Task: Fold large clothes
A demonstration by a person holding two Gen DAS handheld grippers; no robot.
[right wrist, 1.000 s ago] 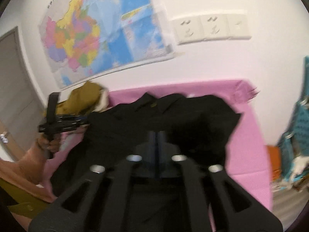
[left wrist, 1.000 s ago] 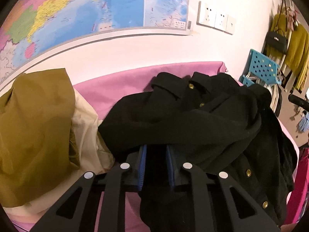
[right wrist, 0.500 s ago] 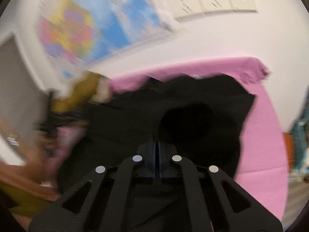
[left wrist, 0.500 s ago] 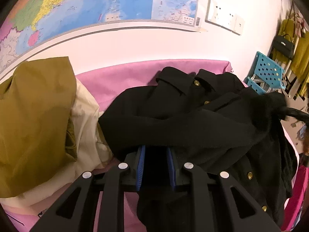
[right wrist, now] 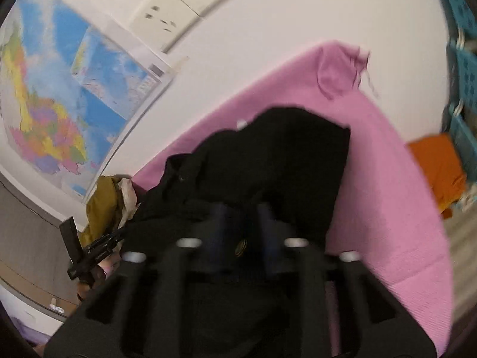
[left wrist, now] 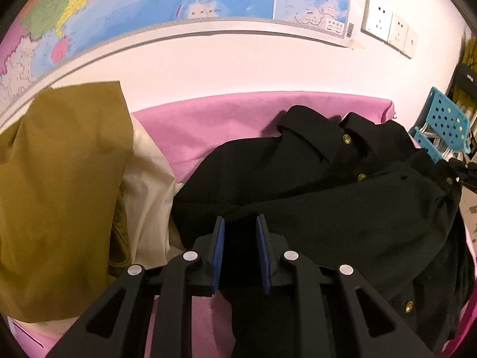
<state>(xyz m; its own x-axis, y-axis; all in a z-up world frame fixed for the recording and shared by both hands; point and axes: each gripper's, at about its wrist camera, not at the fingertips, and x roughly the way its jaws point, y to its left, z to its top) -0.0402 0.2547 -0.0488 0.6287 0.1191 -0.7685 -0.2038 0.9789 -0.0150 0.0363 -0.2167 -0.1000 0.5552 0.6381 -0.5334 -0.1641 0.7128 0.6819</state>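
Observation:
A black jacket [left wrist: 328,203] with gold buttons lies crumpled on the pink cover [left wrist: 223,125]. My left gripper [left wrist: 240,223] has a thick fold of its near edge filling the gap between the blue pads [left wrist: 219,247]; the jaws are opening. In the blurred right wrist view, my right gripper [right wrist: 241,208] hangs tilted just over the jacket [right wrist: 283,155]. Its jaws are opening, the pads stand apart, and cloth with a gold button [right wrist: 241,247] shows in the gap. The left gripper [right wrist: 89,250] appears there at the jacket's far left side.
Beside the jacket on the left lie an olive garment [left wrist: 59,194] and a cream one [left wrist: 149,185]. A wall with a map [left wrist: 149,6] and sockets [left wrist: 387,29] stands right behind. Blue crates [left wrist: 444,125] and an orange cloth [right wrist: 438,167] sit off to the right.
My right gripper, shut before, has rolled, dropped toward the jacket and parted its jaws. The left gripper shifted a little with the fold still between its pads.

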